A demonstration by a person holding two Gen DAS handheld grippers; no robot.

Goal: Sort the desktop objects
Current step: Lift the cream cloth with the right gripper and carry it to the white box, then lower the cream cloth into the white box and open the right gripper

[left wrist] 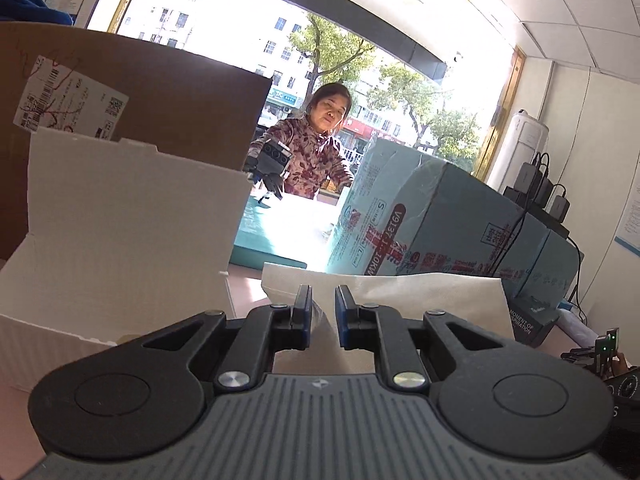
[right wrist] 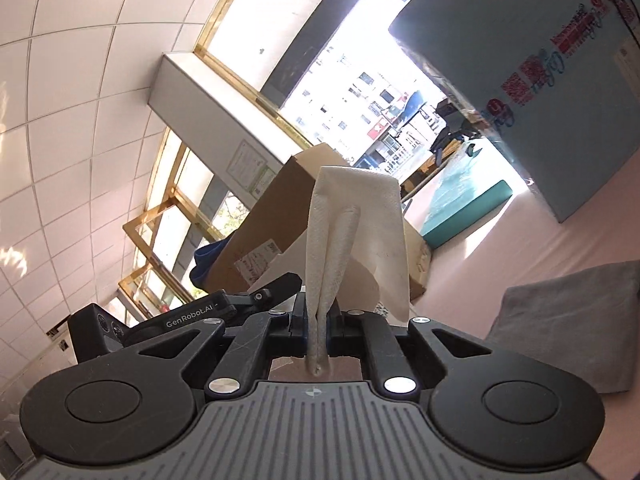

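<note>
Presently, right hand-held gripper (right wrist: 318,320) is clamped tight on a white tissue (right wrist: 356,236); the pinched part is twisted into a narrow stem between the pads, and the rest fans out ahead of and above the fingertips, clear of the table (right wrist: 560,248). A grey cloth (right wrist: 568,320) lies on the table to that gripper's right. Left hand-held gripper (left wrist: 323,312) has jaws parted to a narrow gap, nothing gripped; the tissue (left wrist: 420,300) sits just ahead of its fingertips w/ one edge showing in the gap, contact cannot be told. Open white box (left wrist: 120,232) stands fwd-left of the left gripper, brown cardboard carton (left wrist: 168,96) behind it. Light-blue carton (left wrist: 440,220) stands fwd-right, teal pad (left wrist: 264,240) straight ahead. A person (left wrist: 316,152) stands beyond the pad, opp. side.
</note>
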